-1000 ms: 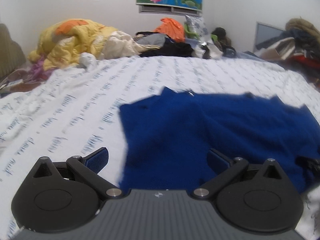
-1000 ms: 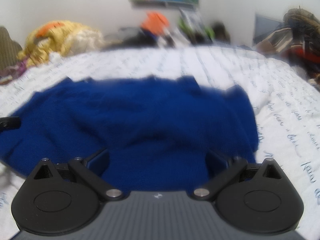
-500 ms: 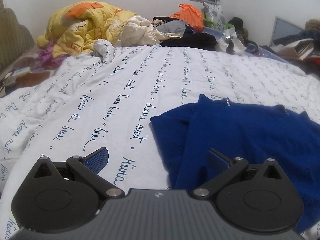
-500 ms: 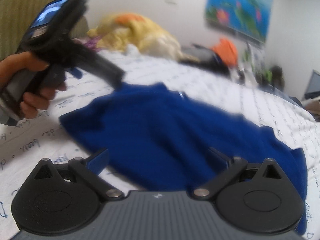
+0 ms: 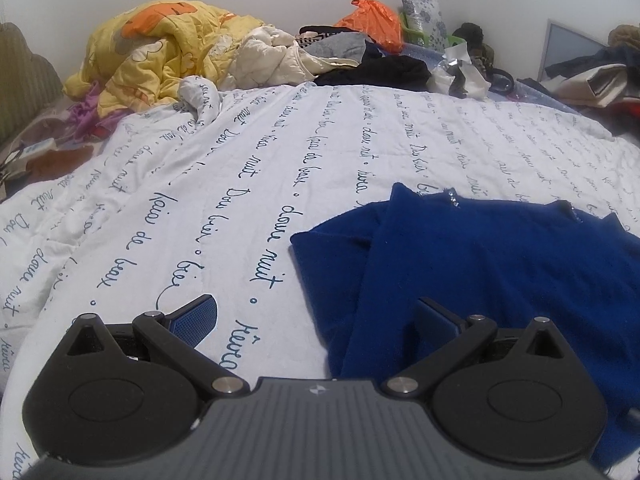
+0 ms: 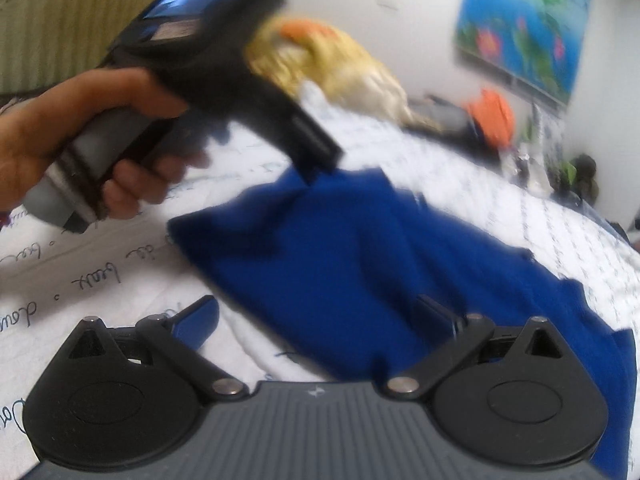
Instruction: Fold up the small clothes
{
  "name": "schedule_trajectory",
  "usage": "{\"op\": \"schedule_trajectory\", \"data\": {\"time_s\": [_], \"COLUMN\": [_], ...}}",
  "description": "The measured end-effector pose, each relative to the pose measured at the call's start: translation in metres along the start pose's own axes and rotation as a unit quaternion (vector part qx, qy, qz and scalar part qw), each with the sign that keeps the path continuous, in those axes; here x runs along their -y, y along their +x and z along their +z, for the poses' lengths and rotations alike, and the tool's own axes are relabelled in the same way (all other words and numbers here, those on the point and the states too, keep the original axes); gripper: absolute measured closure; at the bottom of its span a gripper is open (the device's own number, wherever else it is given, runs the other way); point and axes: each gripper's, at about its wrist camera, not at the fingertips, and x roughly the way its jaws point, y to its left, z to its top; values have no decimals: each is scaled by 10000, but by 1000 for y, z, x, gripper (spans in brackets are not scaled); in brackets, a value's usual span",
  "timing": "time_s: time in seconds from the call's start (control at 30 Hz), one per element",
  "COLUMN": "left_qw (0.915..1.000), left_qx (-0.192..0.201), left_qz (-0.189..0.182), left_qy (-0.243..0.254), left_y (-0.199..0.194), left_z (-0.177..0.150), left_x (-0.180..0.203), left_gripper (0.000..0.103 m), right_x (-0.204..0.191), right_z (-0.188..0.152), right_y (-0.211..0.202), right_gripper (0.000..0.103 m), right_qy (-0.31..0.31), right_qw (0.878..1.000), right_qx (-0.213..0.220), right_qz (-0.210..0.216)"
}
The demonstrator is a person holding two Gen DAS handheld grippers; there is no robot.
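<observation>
sweater laid out, nothing gripped

left gripper (image 5: 316, 312) hovers wide open at the blue sweater (image 5: 480, 280)'s left edge, likely lining up a fold. sweater lies flat on the script-printed quilt (image 5: 240, 168). right gripper (image 6: 316, 316), equally spread, hangs empty over its near hem.

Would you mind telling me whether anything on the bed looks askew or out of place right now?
Yes: the dark blue knit garment lies rumpled on the white script-printed bedsheet, one flap doubled over unevenly at its left edge, not squared. Beyond it, a yellow cartoon quilt and loose clothes sit heaped against the wall. Both claws are open.
</observation>
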Motion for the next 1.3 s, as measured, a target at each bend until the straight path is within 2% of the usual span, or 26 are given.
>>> {"op": "schedule_trajectory", "data": {"time_s": [0.2, 0.37, 0.5, 0.57, 0.7, 0.77, 0.9, 0.93, 1.0, 1.03, 1.07, 1.13, 1.17, 1.23, 1.3], "left_qw": [9998, 9939, 9870, 9786, 9533, 9422, 9307, 9294, 9284, 9283, 9296, 9344, 9384, 9517, 9608], "left_qx": [-125, -522, -741, -871, -1088, -1136, -983, -964, -949, -968, -994, -1050, -1070, -1091, -1094], "left_qz": [-142, -944, -1340, -1710, -2422, -2589, -2772, -2795, -2817, -2818, -2789, -2704, -2616, -2267, -1985], "left_qy": [-25, -208, -481, -749, -1441, -1799, -2176, -2208, -2231, -2222, -2192, -2068, -1985, -1762, -1598], "left_y": [7, 25, 40, 47, 67, 78, 89, 92, 96, 98, 100, 103, 105, 104, 102], "left_z": [6, 16, 22, 24, 27, 27, 31, 33, 36, 38, 40, 45, 45, 48, 50], "left_x": [-2, -12, -22, -30, -42, -46, -50, -50, -50, -48, -46, -39, -36, -28, -23], "left_gripper": [0, 0, 0, 0, 1, 2, 5, 8, 14, 17, 26, 45, 52, 82, 87], "right_x": [-19, -41, -57, -65, -79, -86, -87, -86, -84, -82, -82, -82, -83, -87, -90], "right_z": [4, 5, 8, 11, 17, 19, 27, 29, 31, 32, 33, 33, 33, 31, 28], "right_y": [13, 24, 32, 39, 51, 57, 69, 73, 77, 80, 81, 83, 82, 80, 77], "right_gripper": [1, 1, 1, 1, 2, 7, 12, 15, 29, 41, 49, 57, 66, 75, 83], "right_qy": [-420, -935, -1293, -1395, -1668, -1877, -1855, -1839, -1803, -1775, -1756, -1738, -1751, -1786, -1878], "right_qw": [9991, 9952, 9899, 9871, 9793, 9736, 9736, 9734, 9743, 9754, 9763, 9775, 9777, 9781, 9767], "right_qx": [-34, -16, 157, 223, 357, 417, 413, 412, 377, 336, 301, 279, 268, 255, 276], "right_qz": [-49, -278, -562, -759, -1086, -1230, -1264, -1303, -1300, -1264, -1231, -1165, -1124, -1039, -1004]}}
